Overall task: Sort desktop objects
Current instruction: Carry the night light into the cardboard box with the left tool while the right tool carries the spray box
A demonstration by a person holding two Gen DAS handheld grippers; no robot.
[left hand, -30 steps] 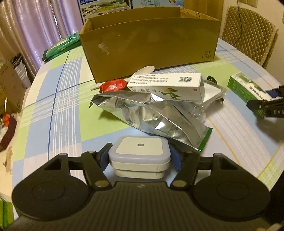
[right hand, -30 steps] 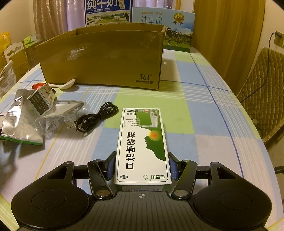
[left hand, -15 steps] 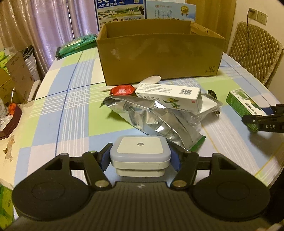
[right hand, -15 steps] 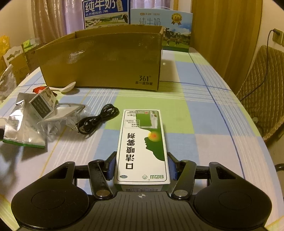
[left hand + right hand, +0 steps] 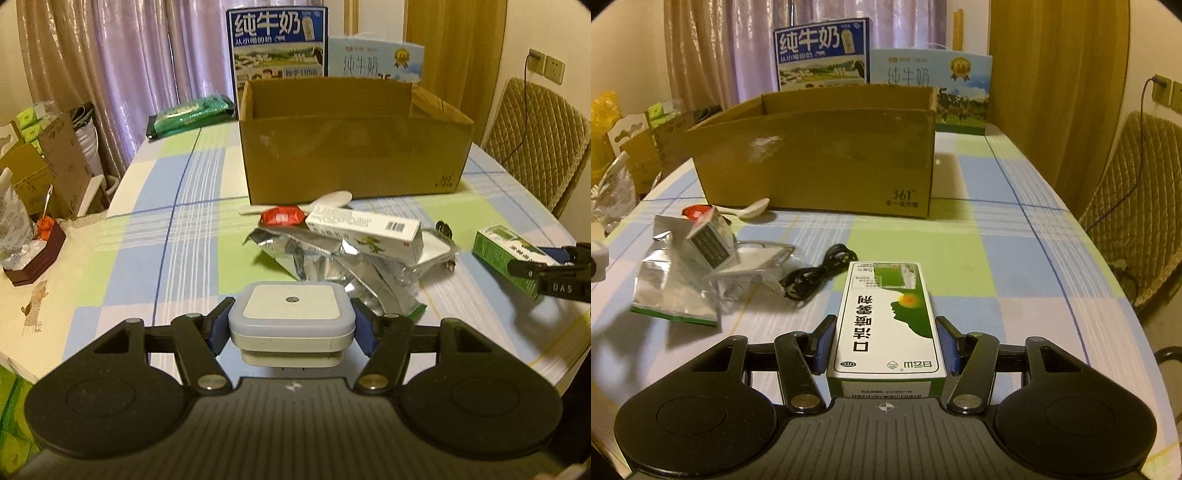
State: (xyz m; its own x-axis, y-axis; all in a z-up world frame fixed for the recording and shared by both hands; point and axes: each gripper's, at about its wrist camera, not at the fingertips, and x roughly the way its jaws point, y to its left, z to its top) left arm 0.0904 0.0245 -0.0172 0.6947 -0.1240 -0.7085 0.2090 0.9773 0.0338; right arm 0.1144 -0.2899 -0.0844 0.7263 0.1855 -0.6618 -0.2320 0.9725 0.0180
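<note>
The open cardboard box point(image 5: 354, 155) stands at the far side of the counter point(image 5: 1015, 266), so each load should probably be lifted clear of its near wall and the foil-bag clutter point(image 5: 332, 266) before release. The right tongs point(image 5: 884, 343) clamp narrowly on the green-and-white medicine box point(image 5: 886, 314), held above the counter. The left tongs point(image 5: 291, 325) grip the square white plug-in light point(image 5: 291, 317), slightly wider.

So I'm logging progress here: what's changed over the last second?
Both grippers have risen. The left gripper lifted the white night light and now sees into the cardboard box; the right gripper raised the green box a little. Both grips held throughout. The foil bag, spoon and cable stayed put.
</note>
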